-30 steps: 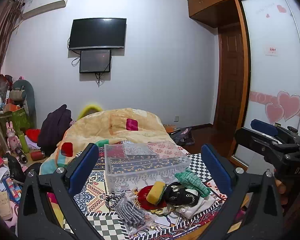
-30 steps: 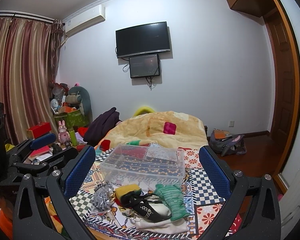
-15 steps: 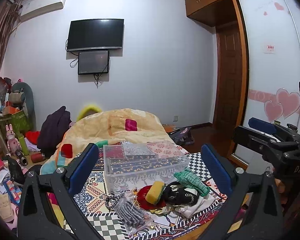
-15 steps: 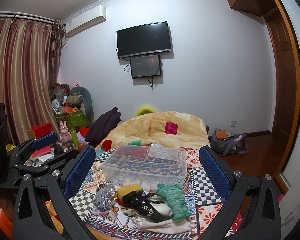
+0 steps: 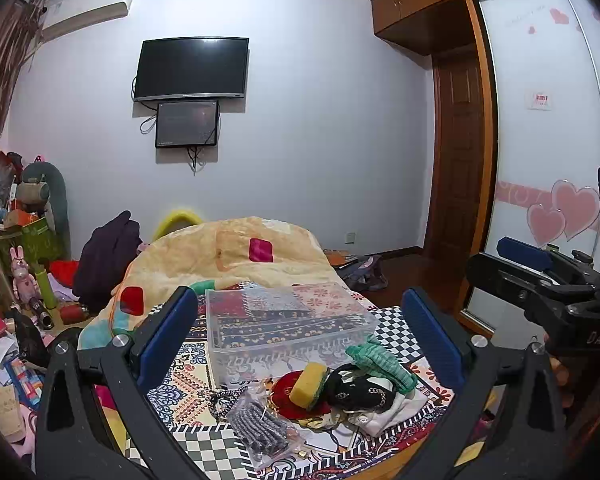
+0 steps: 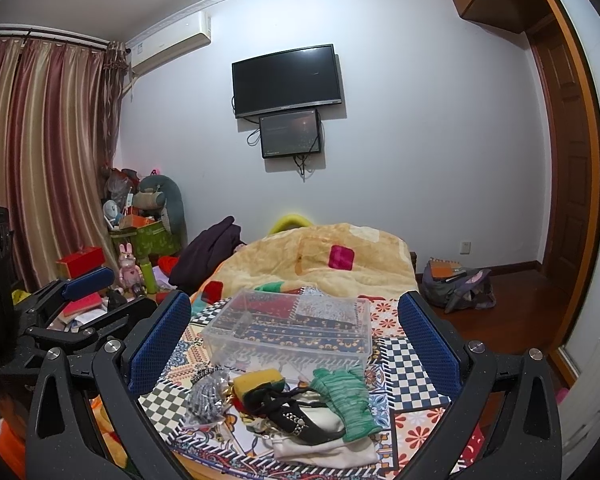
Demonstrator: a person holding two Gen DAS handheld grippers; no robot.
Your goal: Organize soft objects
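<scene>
A clear plastic box (image 5: 284, 324) (image 6: 292, 328) stands empty on a patterned cloth on the bed. In front of it lies a pile of soft things: a green knitted glove (image 5: 380, 364) (image 6: 346, 400), a yellow sponge (image 5: 308, 380) (image 6: 258, 380), a black fabric piece (image 5: 356, 390) (image 6: 290, 412), a white cloth (image 6: 324, 440), a red pouch (image 5: 288, 398) and a bag of grey cord (image 5: 260, 428) (image 6: 204, 396). My left gripper (image 5: 300, 340) is open and empty, above the pile. My right gripper (image 6: 296, 344) is open and empty too.
A yellow quilt (image 5: 228, 252) is heaped behind the box. Clutter, toys and boxes (image 5: 24, 272) crowd the floor at the left. A backpack (image 6: 456, 288) lies on the wooden floor at the right, near the wardrobe door (image 5: 548, 160).
Both grippers have drifted slightly; the views shift a little. Nothing was picked up or moved.
</scene>
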